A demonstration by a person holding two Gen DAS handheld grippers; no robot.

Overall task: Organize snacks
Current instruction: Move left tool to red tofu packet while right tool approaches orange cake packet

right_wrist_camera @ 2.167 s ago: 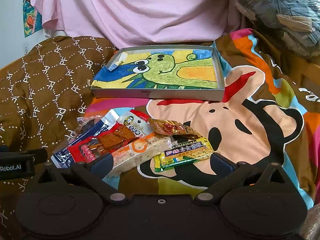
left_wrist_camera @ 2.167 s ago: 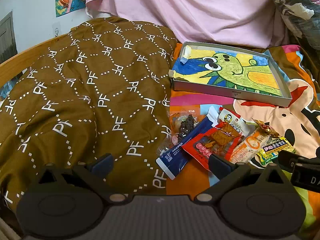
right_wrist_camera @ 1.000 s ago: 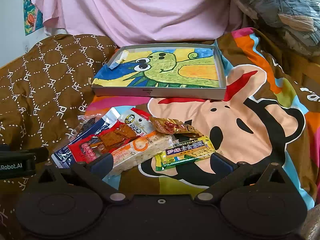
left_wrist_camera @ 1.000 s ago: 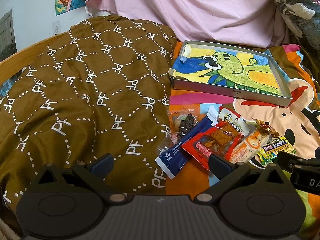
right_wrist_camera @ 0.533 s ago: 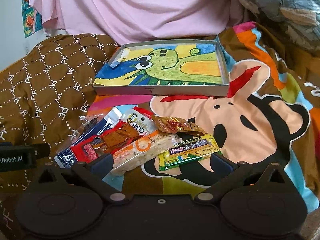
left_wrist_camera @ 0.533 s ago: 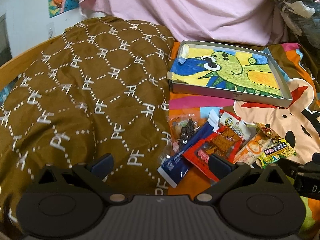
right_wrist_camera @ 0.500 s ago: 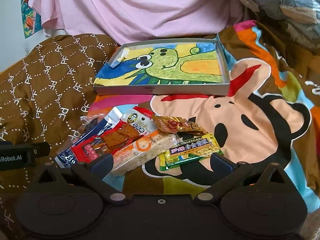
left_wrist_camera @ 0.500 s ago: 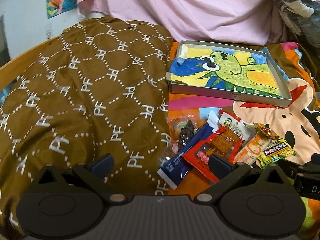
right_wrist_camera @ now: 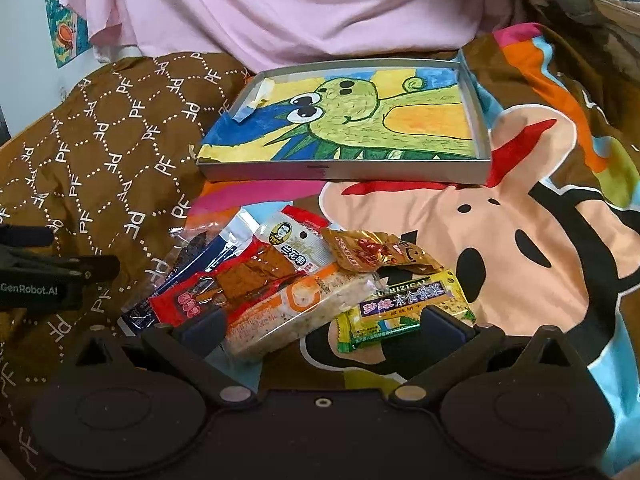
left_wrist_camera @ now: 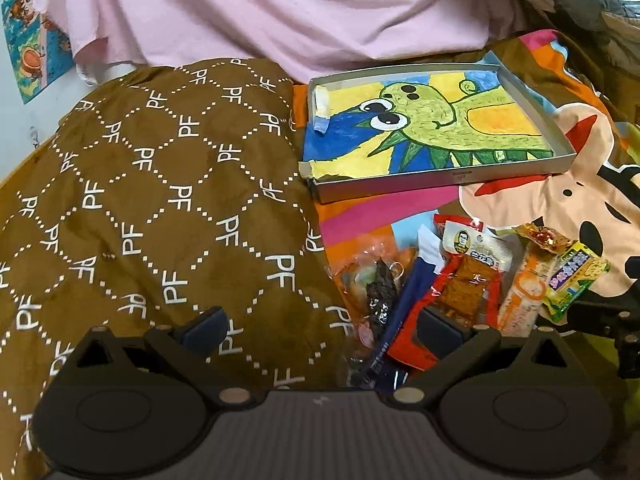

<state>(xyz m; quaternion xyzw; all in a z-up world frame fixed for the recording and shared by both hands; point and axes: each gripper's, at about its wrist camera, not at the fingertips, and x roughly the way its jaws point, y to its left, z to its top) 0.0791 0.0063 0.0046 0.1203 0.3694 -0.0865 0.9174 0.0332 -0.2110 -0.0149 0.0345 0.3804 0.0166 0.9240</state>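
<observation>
Snack packets [right_wrist_camera: 288, 280] lie heaped before the tray [right_wrist_camera: 344, 171], seemingly between the right gripper's [right_wrist_camera: 320, 326] spread jaws.

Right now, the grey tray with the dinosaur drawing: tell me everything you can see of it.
The tray is shallow and rectangular, with low grey walls that look like card or thin metal. A crayon-style picture of a green dinosaur on yellow and blue covers its floor; a strip of pale tape sits at its far left corner. It lies flat on the cartoon bedspread, beyond the snack pile, its left end against the brown quilt. No snack is inside it and neither gripper touches it.
</observation>
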